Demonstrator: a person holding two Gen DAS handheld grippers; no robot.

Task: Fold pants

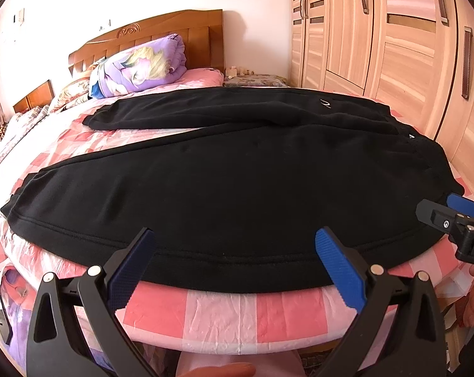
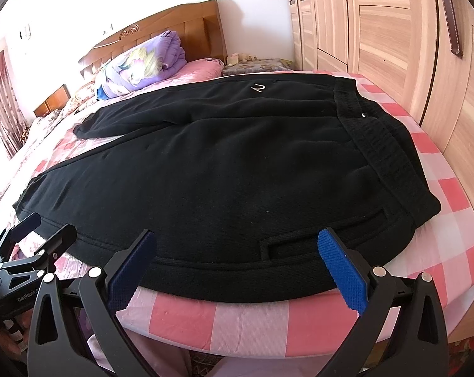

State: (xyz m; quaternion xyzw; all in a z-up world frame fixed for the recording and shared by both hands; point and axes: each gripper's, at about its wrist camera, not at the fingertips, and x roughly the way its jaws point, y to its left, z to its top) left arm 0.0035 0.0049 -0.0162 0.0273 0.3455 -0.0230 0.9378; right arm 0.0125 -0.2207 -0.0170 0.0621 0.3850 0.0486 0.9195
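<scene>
Black pants (image 1: 237, 176) lie spread flat on the bed, legs running to the left, waistband at the right (image 2: 372, 132). A small white logo (image 2: 257, 88) shows on the far leg. My left gripper (image 1: 234, 235) is open and empty, its blue pads over the near side seam of the near leg. My right gripper (image 2: 237, 235) is open and empty over the near edge by the hip pocket. The right gripper shows at the right edge of the left wrist view (image 1: 441, 210). The left gripper shows at the left of the right wrist view (image 2: 45, 223).
The bed has a pink checked sheet (image 1: 218, 314). A folded purple quilt (image 1: 142, 66) and pink pillow lie by the wooden headboard (image 1: 161, 34). Wooden wardrobes (image 1: 394, 31) stand close along the right side. My legs show below the bed edge.
</scene>
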